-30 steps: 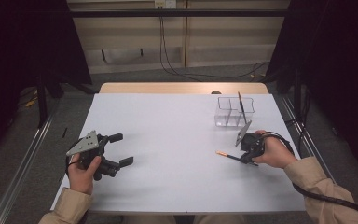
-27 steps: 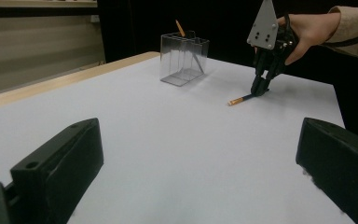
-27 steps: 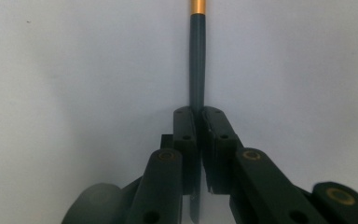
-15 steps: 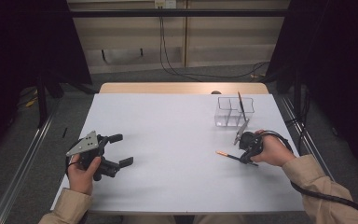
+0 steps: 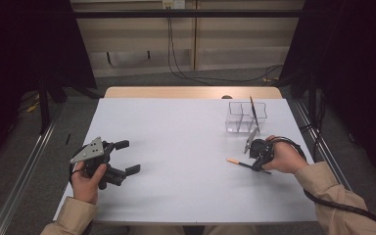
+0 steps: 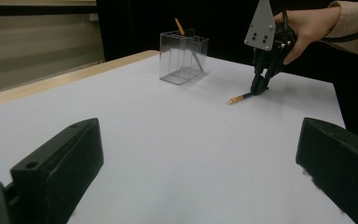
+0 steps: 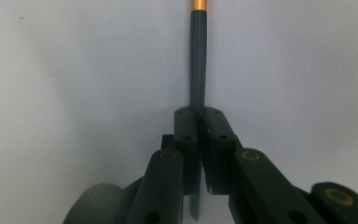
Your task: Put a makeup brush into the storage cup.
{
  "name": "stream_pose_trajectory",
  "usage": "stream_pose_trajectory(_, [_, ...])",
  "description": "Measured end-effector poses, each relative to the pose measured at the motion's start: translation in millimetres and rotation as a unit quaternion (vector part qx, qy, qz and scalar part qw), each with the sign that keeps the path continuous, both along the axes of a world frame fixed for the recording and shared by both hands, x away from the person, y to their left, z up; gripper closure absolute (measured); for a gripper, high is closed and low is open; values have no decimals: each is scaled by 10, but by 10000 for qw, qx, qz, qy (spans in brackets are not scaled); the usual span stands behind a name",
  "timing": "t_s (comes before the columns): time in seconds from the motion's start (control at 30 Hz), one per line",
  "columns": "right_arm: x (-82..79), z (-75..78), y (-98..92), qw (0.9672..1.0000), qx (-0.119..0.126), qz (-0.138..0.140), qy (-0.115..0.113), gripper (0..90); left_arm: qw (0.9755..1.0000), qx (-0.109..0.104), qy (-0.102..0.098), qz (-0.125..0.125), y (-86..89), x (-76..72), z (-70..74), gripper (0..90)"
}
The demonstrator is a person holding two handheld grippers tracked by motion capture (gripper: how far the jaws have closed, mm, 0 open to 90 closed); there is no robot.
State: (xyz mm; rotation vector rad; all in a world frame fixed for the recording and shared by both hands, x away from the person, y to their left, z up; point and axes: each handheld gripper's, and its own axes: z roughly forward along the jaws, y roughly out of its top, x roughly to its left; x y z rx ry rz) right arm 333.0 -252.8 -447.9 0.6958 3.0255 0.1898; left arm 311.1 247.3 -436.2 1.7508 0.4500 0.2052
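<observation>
A dark pen with an orange end lies on the white table at the right. My right gripper points down at it and is shut on its shaft. Its jaws have just been closing a touch tighter, with the pen pinched between the pads and its orange end pointing away. The left gripper view shows that right gripper over the pen. My left gripper rests in a hand near the front left, open, with nothing between its wide-apart jaws.
A clear divided container stands at the back right, just beyond the right hand, with a pen leaning upright in it. Seen from the left gripper, the container stands beyond the wide bare middle of the table. Cables trail off the right edge.
</observation>
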Motion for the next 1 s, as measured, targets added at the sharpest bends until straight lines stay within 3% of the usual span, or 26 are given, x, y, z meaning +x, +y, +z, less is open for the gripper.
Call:
stream_pose_trajectory(0.53, [-68, 96, 62, 9990, 427, 99, -101, 856, 10000, 36, -3, 29, 0, -13, 19, 6])
stream_pose_trajectory(1.0, [-96, 203, 228, 9981, 423, 418, -162, 855, 10000, 55, 22, -28, -61, -5, 24, 6])
